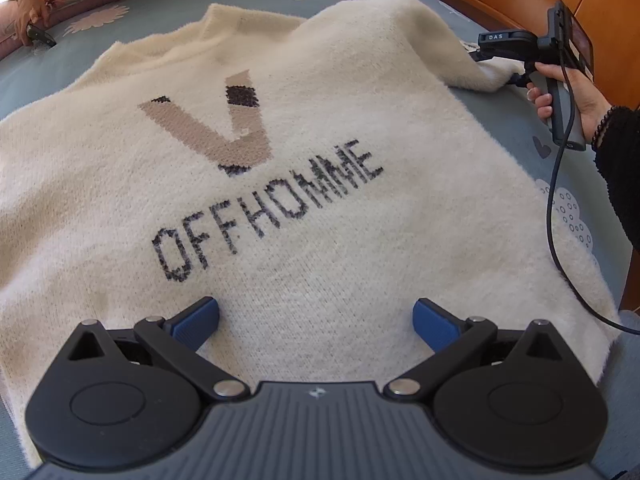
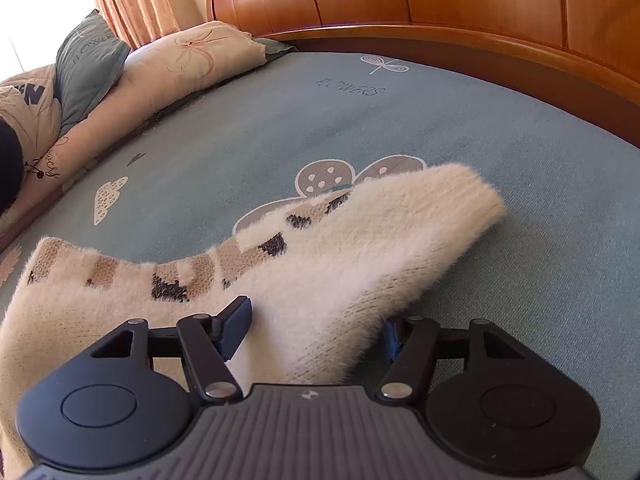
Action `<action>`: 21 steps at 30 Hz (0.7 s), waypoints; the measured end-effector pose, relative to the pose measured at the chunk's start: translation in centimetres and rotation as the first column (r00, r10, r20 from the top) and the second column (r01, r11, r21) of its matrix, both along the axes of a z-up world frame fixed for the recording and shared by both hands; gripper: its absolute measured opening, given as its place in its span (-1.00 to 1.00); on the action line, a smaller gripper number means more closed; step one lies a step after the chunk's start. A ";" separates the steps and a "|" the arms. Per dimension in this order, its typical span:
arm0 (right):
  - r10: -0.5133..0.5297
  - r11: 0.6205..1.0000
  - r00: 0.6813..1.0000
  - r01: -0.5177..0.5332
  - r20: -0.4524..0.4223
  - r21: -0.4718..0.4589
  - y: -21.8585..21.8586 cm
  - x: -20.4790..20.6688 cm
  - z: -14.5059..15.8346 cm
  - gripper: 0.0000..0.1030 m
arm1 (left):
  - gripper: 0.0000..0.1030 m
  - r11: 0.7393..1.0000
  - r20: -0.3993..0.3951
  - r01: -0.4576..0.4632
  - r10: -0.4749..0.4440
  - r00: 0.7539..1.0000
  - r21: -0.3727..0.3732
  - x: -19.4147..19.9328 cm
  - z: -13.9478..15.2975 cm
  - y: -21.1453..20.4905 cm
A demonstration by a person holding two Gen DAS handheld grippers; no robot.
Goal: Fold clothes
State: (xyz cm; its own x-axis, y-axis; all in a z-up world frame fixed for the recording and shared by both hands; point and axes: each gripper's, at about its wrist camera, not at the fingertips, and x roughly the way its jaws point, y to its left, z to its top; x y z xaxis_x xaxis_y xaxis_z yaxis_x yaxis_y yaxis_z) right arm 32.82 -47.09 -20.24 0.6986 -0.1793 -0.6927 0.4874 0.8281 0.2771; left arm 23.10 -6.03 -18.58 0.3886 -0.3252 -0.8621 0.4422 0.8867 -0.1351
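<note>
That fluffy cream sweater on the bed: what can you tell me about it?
The sweater is fuzzy cream knit with a tan V and dark letters OFFHOMME. It lies spread flat on the blue-grey bedsheet. One sleeve, with tan and dark patches, lies between the right gripper's jaws; its cuff rests on the sheet. The open left gripper hangs over the hem.

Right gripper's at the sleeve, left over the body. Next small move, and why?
Probably close the right gripper on the sleeve: the fabric lies between its spread fingers, not visibly pinched, and the sleeve lies out on the bedsheet, unfolded.
</note>
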 end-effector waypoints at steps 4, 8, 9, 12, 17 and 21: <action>0.001 1.000 1.000 -0.002 -0.006 -0.020 0.2 0.2 0.0 0.29 | 0.98 1.000 0.005 0.002 -0.002 1.000 0.006 -0.1 0.0 0.0; 0.005 0.999 1.000 -0.005 -0.016 -0.046 0.6 0.4 -0.1 0.28 | 0.98 1.000 0.008 0.004 -0.004 1.000 0.010 -0.2 -0.1 0.0; 0.004 0.999 1.000 -0.004 -0.013 -0.046 0.5 0.5 -0.1 0.28 | 0.98 1.000 0.008 0.004 -0.004 1.000 0.008 -0.2 -0.1 0.0; 0.000 0.999 1.000 0.000 0.002 -0.037 0.3 0.4 -0.2 0.28 | 0.98 1.000 0.008 0.005 -0.005 1.000 0.005 -0.2 -0.1 0.1; -0.041 0.997 0.998 0.038 0.048 0.063 -1.2 -0.1 -0.2 -0.30 | 0.98 1.000 0.009 0.003 -0.003 1.000 0.001 -0.3 -0.2 0.2; -0.056 0.991 0.995 0.045 0.080 0.126 -2.1 -0.9 0.1 -0.53 | 0.98 1.000 0.001 -0.011 0.011 1.000 -0.019 -0.2 -0.2 0.5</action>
